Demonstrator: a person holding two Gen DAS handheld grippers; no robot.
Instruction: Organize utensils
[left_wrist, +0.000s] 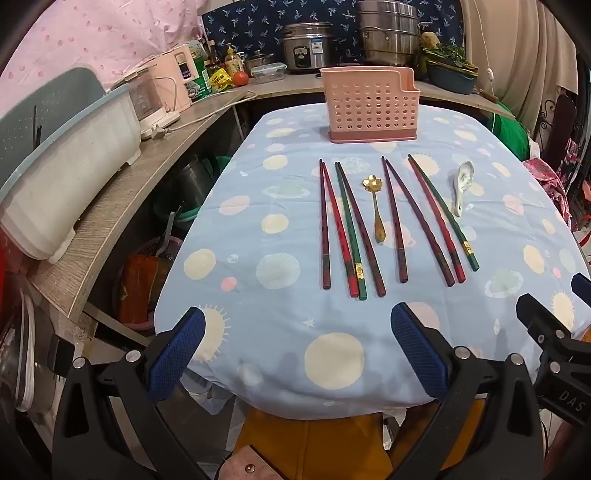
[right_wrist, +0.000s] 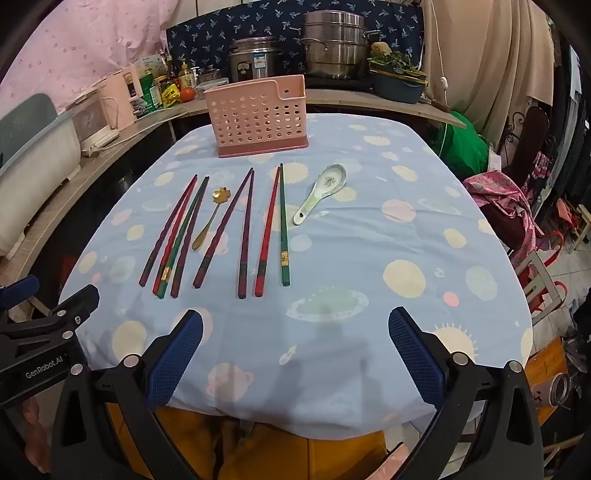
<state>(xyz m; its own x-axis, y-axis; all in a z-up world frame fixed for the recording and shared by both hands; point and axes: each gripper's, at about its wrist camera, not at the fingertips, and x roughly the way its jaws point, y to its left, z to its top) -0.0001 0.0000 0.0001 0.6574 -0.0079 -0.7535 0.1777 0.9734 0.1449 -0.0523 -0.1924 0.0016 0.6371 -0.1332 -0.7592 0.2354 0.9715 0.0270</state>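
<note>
Several chopsticks (left_wrist: 354, 229) (right_wrist: 207, 232) in dark red, red, green and purple lie in a row on the blue patterned tablecloth (left_wrist: 280, 354) (right_wrist: 369, 266). A gold spoon (left_wrist: 375, 206) (right_wrist: 208, 218) lies among them. A white ceramic spoon (left_wrist: 461, 186) (right_wrist: 321, 192) lies at the right end. A pink perforated utensil holder (left_wrist: 369, 107) (right_wrist: 256, 116) stands upright behind them. My left gripper (left_wrist: 299, 350) is open and empty above the table's near edge. My right gripper (right_wrist: 295, 350) is open and empty beside it, also short of the chopsticks.
A wooden counter (left_wrist: 122, 206) (right_wrist: 92, 162) runs along the left and back with a white tub (left_wrist: 70, 173), appliances, bottles, a rice cooker (left_wrist: 306, 46) (right_wrist: 255, 59) and steel pots (left_wrist: 389, 33) (right_wrist: 334, 44). A green bag (right_wrist: 465, 147) and pink cloth (right_wrist: 506, 192) lie right.
</note>
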